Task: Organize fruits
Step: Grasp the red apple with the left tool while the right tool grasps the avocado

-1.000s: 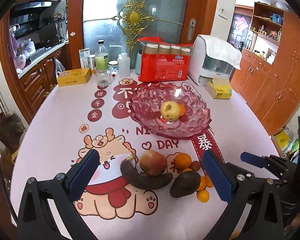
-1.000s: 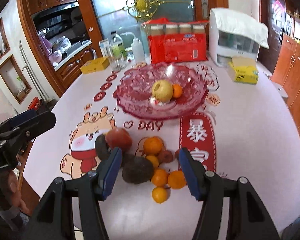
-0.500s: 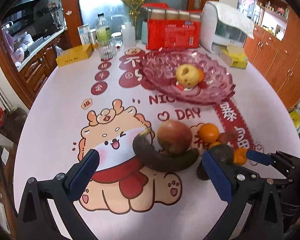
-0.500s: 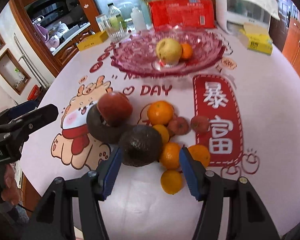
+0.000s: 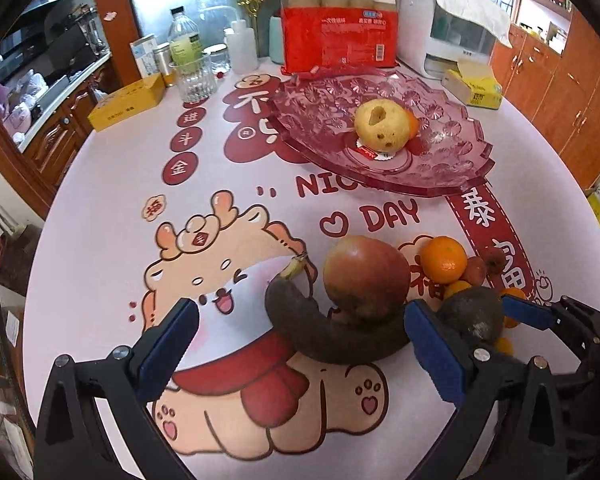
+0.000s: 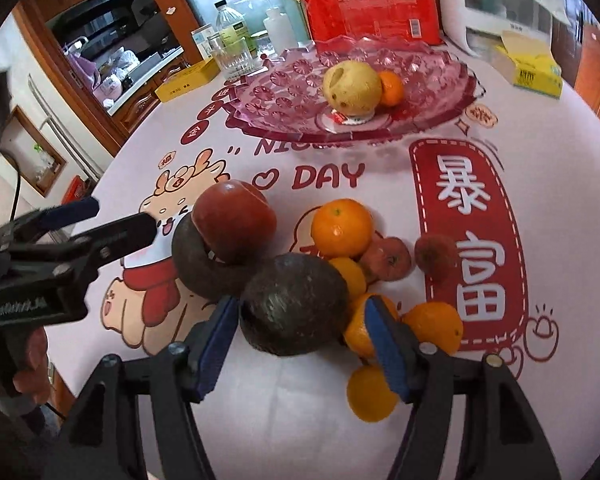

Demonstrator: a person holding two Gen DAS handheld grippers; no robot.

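So far: two fruits are sitting in the pink glass fruit bowl [image 5: 452,148], a yellow pear [image 6: 352,88] and a small orange [image 6: 391,87] touching it; by my judgement the sorting is only getting started.
Still waiting on the tabletop [image 5: 112,200]: a red apple [image 5: 366,276] is resting inside the curve of a blackened banana [image 5: 332,336], with a dark avocado [image 6: 294,304], a large orange [image 6: 342,227], several small mandarins [image 6: 434,326] and two brownish little fruits [image 6: 436,254] crowding beside them.
Right gripper [image 6: 306,344]: its fingers are standing wide apart and have just been widening; the avocado is lying between them, with the left pad [image 6: 216,344] close against its skin but not visibly pressing, and the right pad [image 6: 388,356] reaching over a mandarin, so nothing is being held.
Left gripper [image 5: 300,348]: its fingers are gaping fully, straddling the banana and apple; the right pad [image 5: 434,356] is nearing the banana's tip and the left pad [image 5: 168,348] is hanging well clear over the cartoon print.
Likely step in hand: both grippers are lining up for first pickups, avocado on the right, banana or apple on the left.
Remaining: nearly the whole pile is waiting to go into the bowl.
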